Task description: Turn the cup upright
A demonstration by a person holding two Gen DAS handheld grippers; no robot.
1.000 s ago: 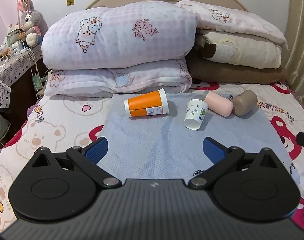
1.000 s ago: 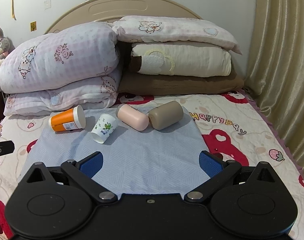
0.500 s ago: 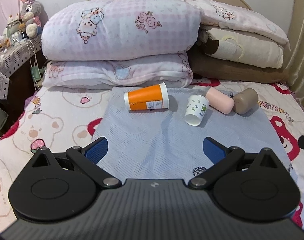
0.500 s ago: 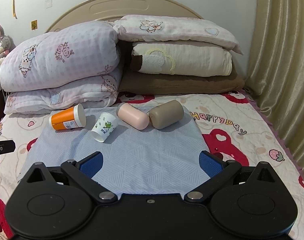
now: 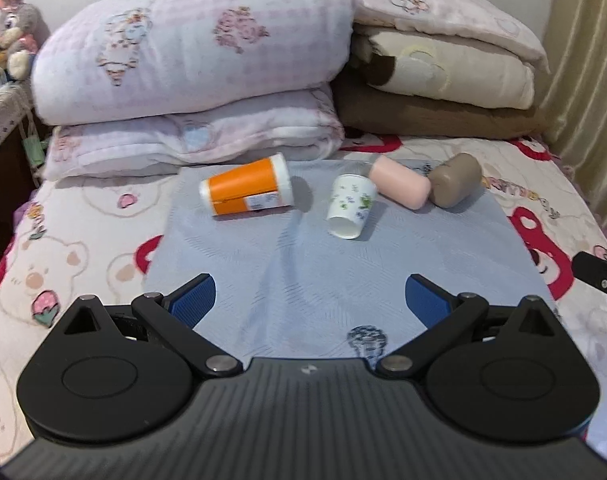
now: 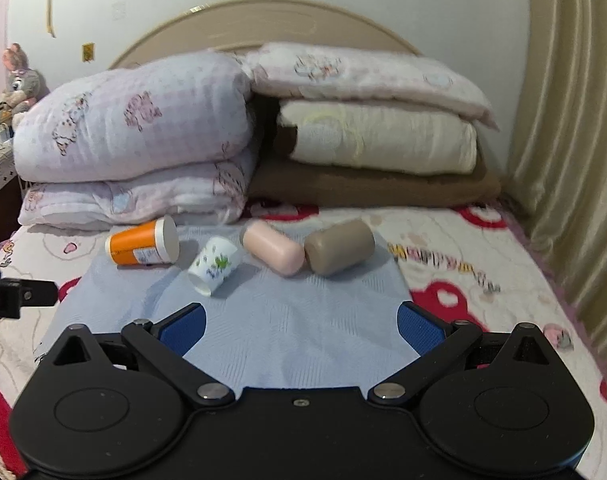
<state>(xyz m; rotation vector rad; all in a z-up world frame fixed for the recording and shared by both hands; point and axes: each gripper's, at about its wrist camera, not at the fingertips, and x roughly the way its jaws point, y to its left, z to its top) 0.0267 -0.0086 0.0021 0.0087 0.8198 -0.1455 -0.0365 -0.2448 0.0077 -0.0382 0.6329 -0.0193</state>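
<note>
Several cups lie on their sides on a light blue cloth (image 5: 303,280) on the bed: an orange cup (image 5: 245,190) with a white base, a small white paper cup (image 5: 350,211) with green print, a pink cup (image 5: 399,187) and a brown cup (image 5: 455,185). They also show in the right wrist view: the orange cup (image 6: 141,247), the white cup (image 6: 213,266), the pink cup (image 6: 273,253), the brown cup (image 6: 338,246). My left gripper (image 5: 309,298) is open and empty, short of the cups. My right gripper (image 6: 301,326) is open and empty, also short of them.
Stacked pillows and folded quilts (image 5: 191,60) sit right behind the cups against the headboard (image 6: 263,20). A curtain (image 6: 575,160) hangs on the right. A nightstand with plush toys (image 5: 7,40) stands at the left. The right gripper's edge (image 5: 599,280) shows in the left wrist view.
Both grippers have moved forward toward the cups, which look larger and nearer. The right view has tilted upward. The cups have not moved.
</note>
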